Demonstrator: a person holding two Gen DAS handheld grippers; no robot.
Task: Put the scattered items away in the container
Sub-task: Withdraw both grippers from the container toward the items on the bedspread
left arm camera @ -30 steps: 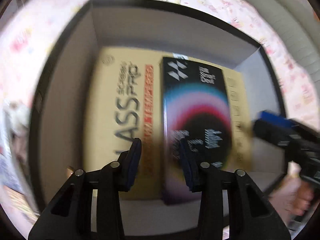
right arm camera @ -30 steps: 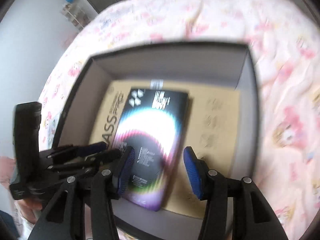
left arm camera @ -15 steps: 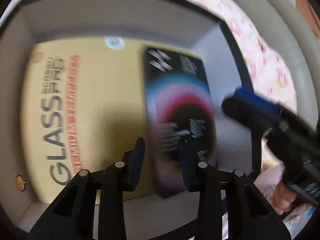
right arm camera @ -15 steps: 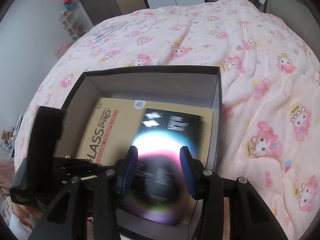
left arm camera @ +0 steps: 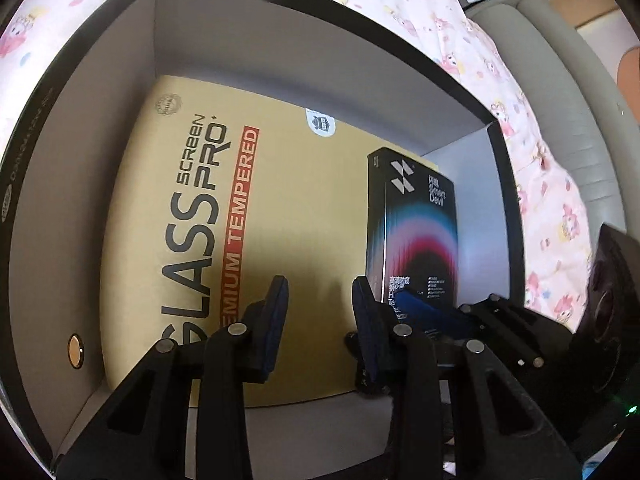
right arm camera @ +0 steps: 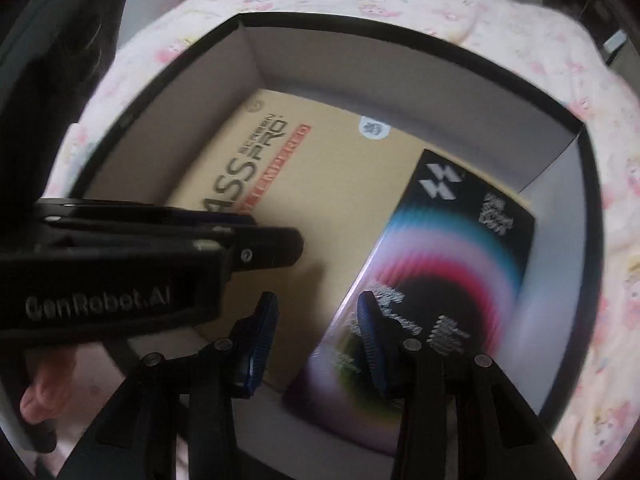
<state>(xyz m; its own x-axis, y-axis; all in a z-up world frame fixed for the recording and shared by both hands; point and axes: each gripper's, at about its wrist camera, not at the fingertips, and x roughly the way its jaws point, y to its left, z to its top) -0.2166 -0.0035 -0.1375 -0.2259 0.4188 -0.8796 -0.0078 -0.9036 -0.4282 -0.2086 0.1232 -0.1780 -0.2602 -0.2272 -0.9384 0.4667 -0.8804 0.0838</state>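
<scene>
The container [left arm camera: 120, 64], a black-rimmed box with grey inner walls, sits on a bed covered by a pink cartoon-print quilt [right arm camera: 612, 208]. A tan "Glass Screen Pro" package [left arm camera: 280, 208] lies flat on its floor. A black box with a rainbow arc [left arm camera: 420, 232] rests on that package, against the container's right wall. The left claw [left arm camera: 320, 320] hangs over the tan package, moderately parted, holding nothing. The right claw [right arm camera: 316, 340] is likewise parted and empty, low over the black box's near end.
</scene>
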